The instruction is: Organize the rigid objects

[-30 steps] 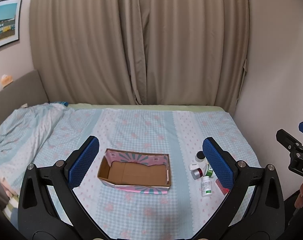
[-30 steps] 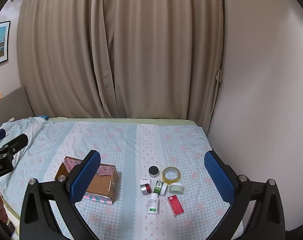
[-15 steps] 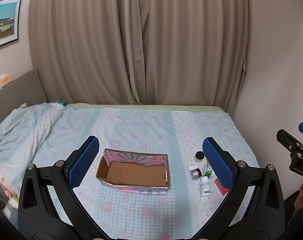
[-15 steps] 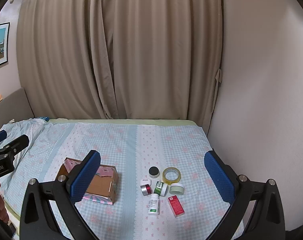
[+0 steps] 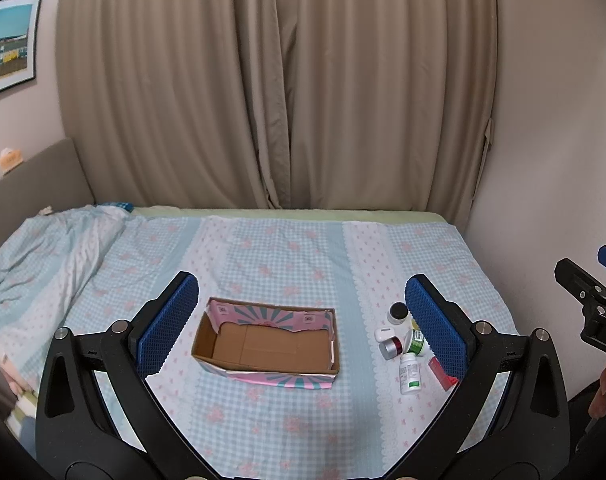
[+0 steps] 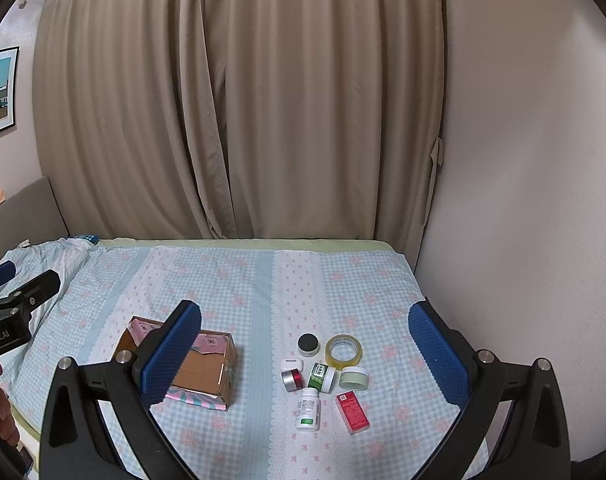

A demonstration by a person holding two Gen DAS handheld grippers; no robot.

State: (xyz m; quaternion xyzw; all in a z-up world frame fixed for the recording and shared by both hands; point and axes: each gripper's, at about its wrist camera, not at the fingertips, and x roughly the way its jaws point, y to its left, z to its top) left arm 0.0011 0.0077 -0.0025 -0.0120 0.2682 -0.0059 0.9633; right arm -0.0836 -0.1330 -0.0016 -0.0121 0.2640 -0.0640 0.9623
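Observation:
An open, empty cardboard box with pink patterned flaps sits on the bed; it also shows in the right wrist view. To its right lies a cluster of small items: a white pill bottle, a red box, a green bottle, a tape roll, a black-lidded jar, a pale green jar and a red-silver jar. My left gripper is open above the box. My right gripper is open above the cluster. Both are empty.
The bed has a blue checked sheet, with a rumpled blanket at its left. Curtains hang behind, a wall borders the right side and a grey headboard the left.
Both views have shifted slightly; the box and items sit a little higher in the left view. Nothing on the bed has moved and both grippers stay open.

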